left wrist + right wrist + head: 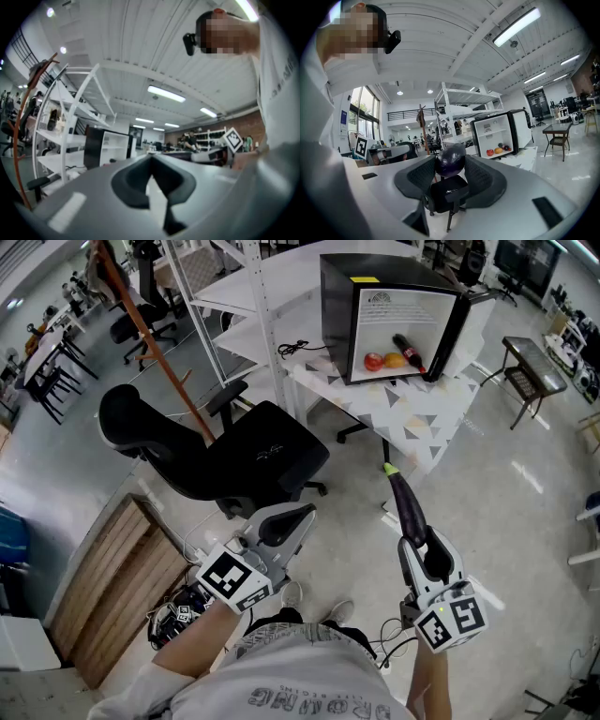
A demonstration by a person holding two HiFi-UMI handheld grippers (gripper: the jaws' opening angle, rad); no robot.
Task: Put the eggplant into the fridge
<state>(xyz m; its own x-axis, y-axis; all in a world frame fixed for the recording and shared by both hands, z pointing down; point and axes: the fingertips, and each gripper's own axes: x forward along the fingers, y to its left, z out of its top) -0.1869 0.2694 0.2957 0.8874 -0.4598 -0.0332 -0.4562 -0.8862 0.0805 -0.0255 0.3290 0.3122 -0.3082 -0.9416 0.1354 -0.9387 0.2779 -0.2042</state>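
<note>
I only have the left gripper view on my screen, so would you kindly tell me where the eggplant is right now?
Observer: The eggplant is clamped in the right gripper, its green stem end pointing ahead toward the fridge.
Operator: Thank you. Is there anything inside the fridge already?
Observer: Yes, on its bottom shelf lie a red fruit, an orange fruit and a dark item.
</note>
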